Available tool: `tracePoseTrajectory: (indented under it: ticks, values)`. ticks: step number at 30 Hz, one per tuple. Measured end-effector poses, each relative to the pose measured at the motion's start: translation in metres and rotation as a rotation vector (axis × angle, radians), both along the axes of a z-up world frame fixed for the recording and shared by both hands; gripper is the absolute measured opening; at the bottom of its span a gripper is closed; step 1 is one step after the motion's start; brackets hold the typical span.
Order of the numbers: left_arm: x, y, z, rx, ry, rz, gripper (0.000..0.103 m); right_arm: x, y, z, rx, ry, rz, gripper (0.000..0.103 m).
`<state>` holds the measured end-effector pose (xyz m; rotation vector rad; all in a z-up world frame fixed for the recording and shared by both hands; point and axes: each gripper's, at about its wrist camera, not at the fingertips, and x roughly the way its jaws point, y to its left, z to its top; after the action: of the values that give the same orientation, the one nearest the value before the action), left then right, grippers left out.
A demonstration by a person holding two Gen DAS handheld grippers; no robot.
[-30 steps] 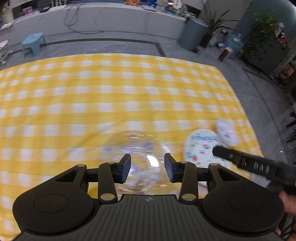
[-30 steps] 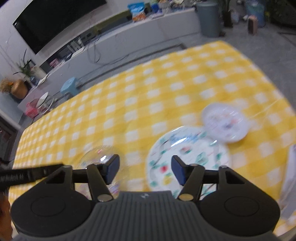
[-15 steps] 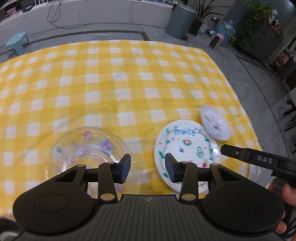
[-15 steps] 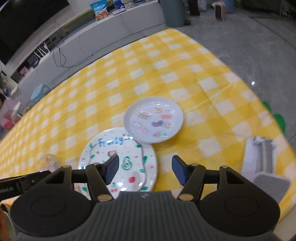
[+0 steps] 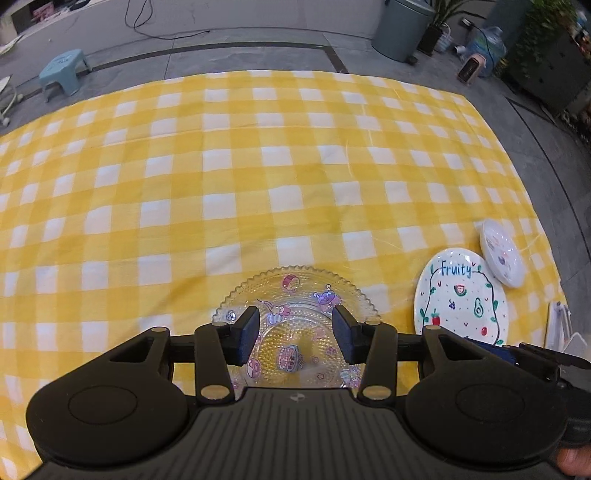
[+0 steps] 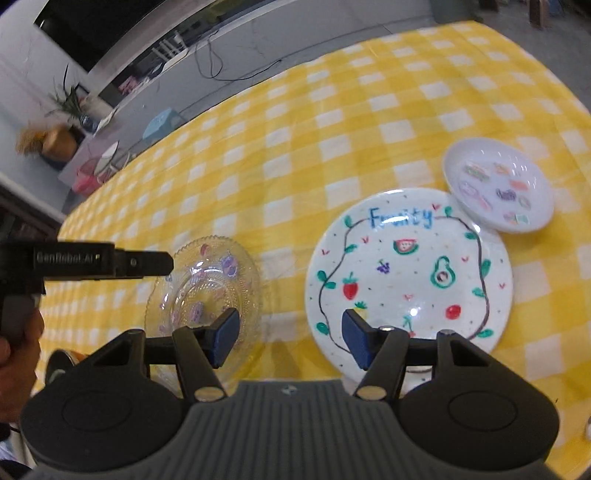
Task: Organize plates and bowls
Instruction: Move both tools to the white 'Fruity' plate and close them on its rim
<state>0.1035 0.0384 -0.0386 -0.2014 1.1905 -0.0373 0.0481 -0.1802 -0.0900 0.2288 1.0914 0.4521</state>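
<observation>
A clear glass bowl w/ cartoon stickers and a beaded, scalloped rim sits near the front edge of a yellow-and-white checked cloth. The left gripper hangs over it, jaws apart, having just opened a bit more; the bowl shows between the blue pads but neither pad presses on it. Just beside the bowl, to its right, lies a white plate lettered "Fruity" w/ painted fruit. A smaller white plate w/ stickers overlaps that plate's far right rim. The right gripper hovers above the gap between bowl and Fruity plate, jaws apart, nothing in them. A hand grips the left tool's handle at the edge of the right-wrist view. Beyond the cloth: grey floor, a light-blue stool, a grey bin, potted plants.
</observation>
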Motion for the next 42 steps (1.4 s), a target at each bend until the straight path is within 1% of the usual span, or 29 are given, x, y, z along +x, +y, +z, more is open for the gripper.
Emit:
tracePoseTrajectory:
  ticks: [2,5,7,10,12,13,16,18,21,22,23,26,31,33,34,35,36,38,42]
  values:
    - [-0.002,-0.004,0.0,-0.036,-0.014,0.007,0.052,0.002,-0.007,0.008,-0.037,-0.046,-0.018,0.061]
    - [-0.003,-0.023,-0.002,-0.111,-0.026,-0.008,0.052,0.012,-0.03,0.016,-0.108,-0.094,-0.097,0.061]
    - [-0.002,-0.043,-0.007,-0.138,-0.03,-0.027,0.052,0.021,-0.052,0.013,-0.127,-0.069,-0.166,0.061]
    - [-0.001,-0.07,-0.016,-0.144,-0.032,-0.045,0.052,0.032,-0.08,0.001,-0.136,-0.007,-0.23,0.061]
    - [0.0,-0.083,-0.024,-0.147,-0.018,-0.05,0.052,0.038,-0.093,-0.008,-0.149,0.018,-0.256,0.055]
    - [0.001,-0.088,-0.029,-0.148,-0.007,-0.049,0.052,0.04,-0.097,-0.011,-0.15,0.028,-0.262,0.054]
    - [0.002,-0.095,-0.038,-0.144,0.006,-0.038,0.051,0.047,-0.107,-0.018,-0.134,0.049,-0.288,0.052]
    - [0.001,-0.096,-0.04,-0.144,0.005,-0.031,0.051,0.048,-0.111,-0.023,-0.088,0.077,-0.289,0.046]
    - [0.002,-0.093,-0.043,-0.162,0.005,-0.013,0.051,0.05,-0.112,-0.026,-0.056,0.084,-0.292,0.046]
    - [0.003,-0.092,-0.044,-0.173,0.007,-0.003,0.049,0.05,-0.113,-0.026,-0.047,0.087,-0.294,0.046]
    - [0.004,-0.09,-0.046,-0.193,0.008,0.01,0.044,0.049,-0.114,-0.026,-0.037,0.09,-0.298,0.046]
    - [0.004,-0.086,-0.05,-0.242,0.014,0.036,0.038,0.047,-0.116,-0.027,-0.004,0.104,-0.303,0.037]
    - [0.005,-0.088,-0.055,-0.249,0.023,0.044,0.036,0.047,-0.116,-0.029,0.005,0.096,-0.293,0.036]
    - [0.006,-0.09,-0.059,-0.252,0.032,0.043,0.036,0.047,-0.116,-0.029,0.008,0.088,-0.268,0.041]
    - [0.004,-0.09,-0.059,-0.249,0.023,0.047,0.035,0.047,-0.116,-0.029,0.013,0.087,-0.265,0.041]
    - [0.005,-0.091,-0.059,-0.243,0.02,0.048,0.03,0.047,-0.117,-0.029,0.016,0.09,-0.269,0.039]
    - [0.005,-0.091,-0.058,-0.235,0.02,0.049,0.028,0.047,-0.117,-0.029,0.007,0.09,-0.273,0.026]
    - [0.005,-0.094,-0.058,-0.202,0.02,0.043,0.018,0.046,-0.118,-0.031,-0.02,0.092,-0.28,0.014]
    - [0.003,-0.097,-0.057,-0.173,0.013,0.04,0.016,0.045,-0.119,-0.033,-0.015,0.098,-0.286,0.012]
